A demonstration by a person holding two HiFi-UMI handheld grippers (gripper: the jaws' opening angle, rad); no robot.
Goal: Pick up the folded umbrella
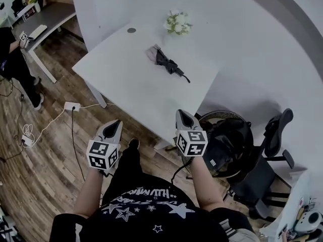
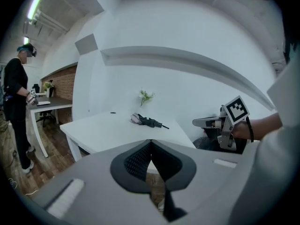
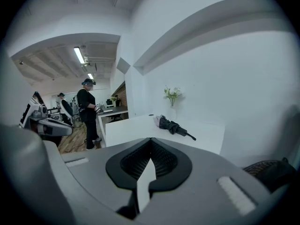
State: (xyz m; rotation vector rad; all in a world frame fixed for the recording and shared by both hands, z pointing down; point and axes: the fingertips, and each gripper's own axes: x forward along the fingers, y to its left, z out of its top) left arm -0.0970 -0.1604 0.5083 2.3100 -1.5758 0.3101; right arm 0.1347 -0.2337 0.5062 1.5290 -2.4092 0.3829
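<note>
Folded umbrella (image 1: pixel 168 64): black, compact, on white table (image 1: pixel 126 79)

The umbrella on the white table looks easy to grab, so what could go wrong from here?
Both the left gripper and the right gripper are shut and short of the table; arriving shut, they could shove the folded umbrella instead of gripping it. The flowers stand beyond it on the same table, so an overshoot might tip them.
</note>
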